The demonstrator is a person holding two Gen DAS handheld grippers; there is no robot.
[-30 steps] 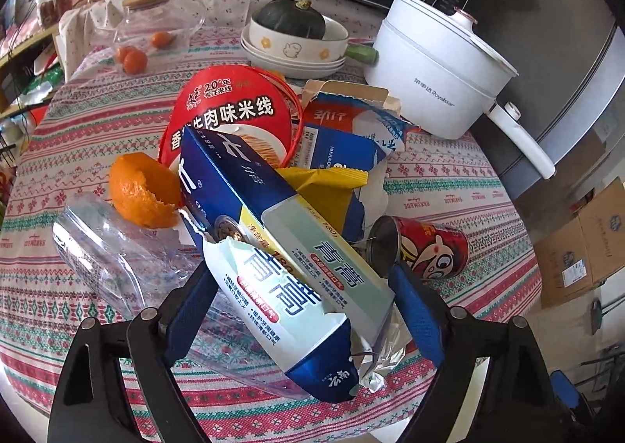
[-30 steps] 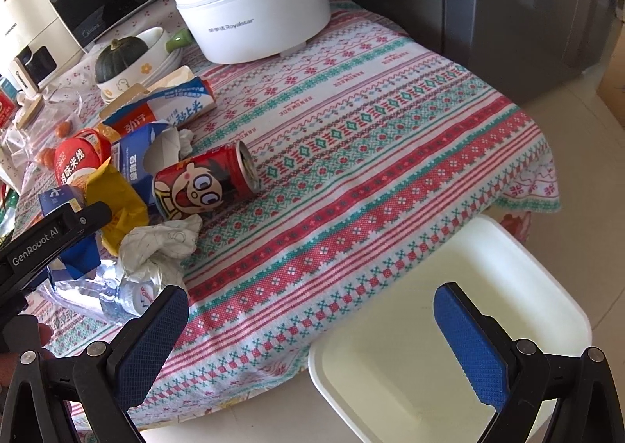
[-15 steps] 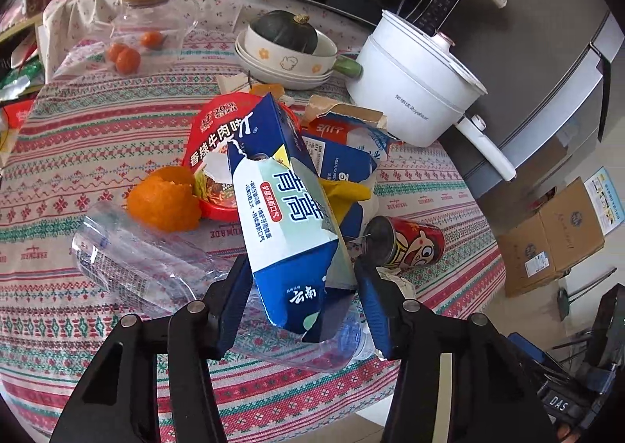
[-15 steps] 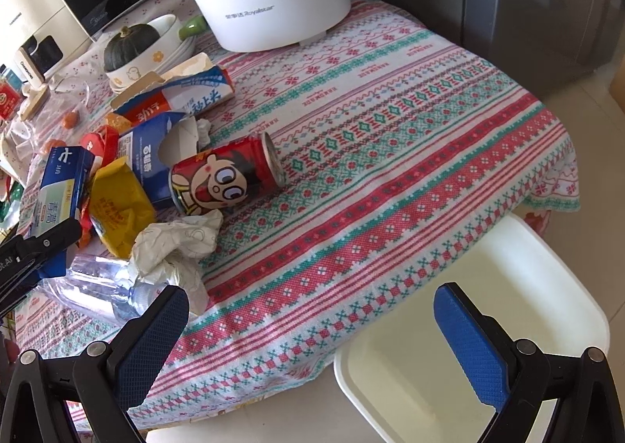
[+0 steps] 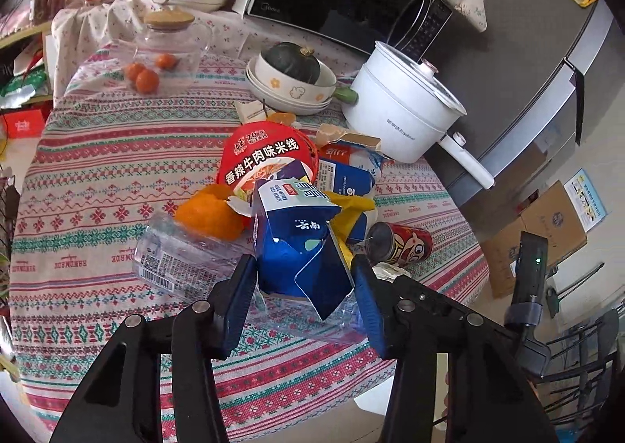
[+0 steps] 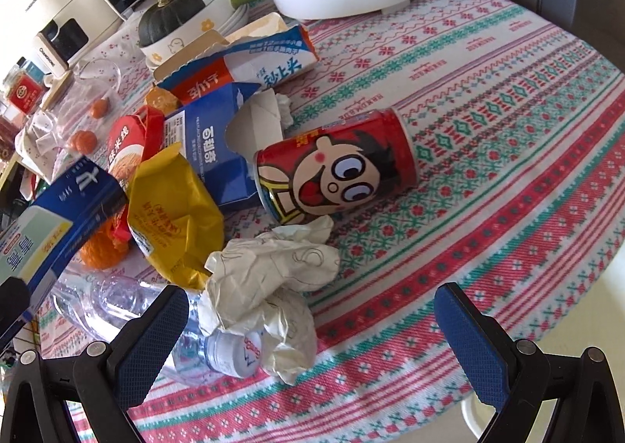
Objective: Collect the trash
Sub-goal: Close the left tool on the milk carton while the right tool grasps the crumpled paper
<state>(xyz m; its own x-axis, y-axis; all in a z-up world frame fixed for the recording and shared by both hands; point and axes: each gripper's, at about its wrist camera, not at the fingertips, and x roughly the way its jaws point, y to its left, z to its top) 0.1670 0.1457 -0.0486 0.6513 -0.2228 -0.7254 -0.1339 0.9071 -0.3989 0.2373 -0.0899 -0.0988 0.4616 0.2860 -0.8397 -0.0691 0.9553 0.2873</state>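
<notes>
the blue milk carton (image 5: 300, 251) is being clamped between the jaws of the left gripper (image 5: 304, 300), which have just been closing on it, and is being lifted clear of the crushed plastic bottle (image 5: 183, 267) beneath it. the right gripper (image 6: 312, 329) is being held wide apart over the crumpled paper (image 6: 269, 271) beside that carton; it is best centred before closing.

Round table (image 6: 508, 154) in a striped patterned cloth: red cartoon can (image 6: 336, 165) on its side ahead of the right fingers, crumpled paper (image 6: 269, 275) between them, squashed clear bottle (image 6: 129, 302) by the left one.
</notes>
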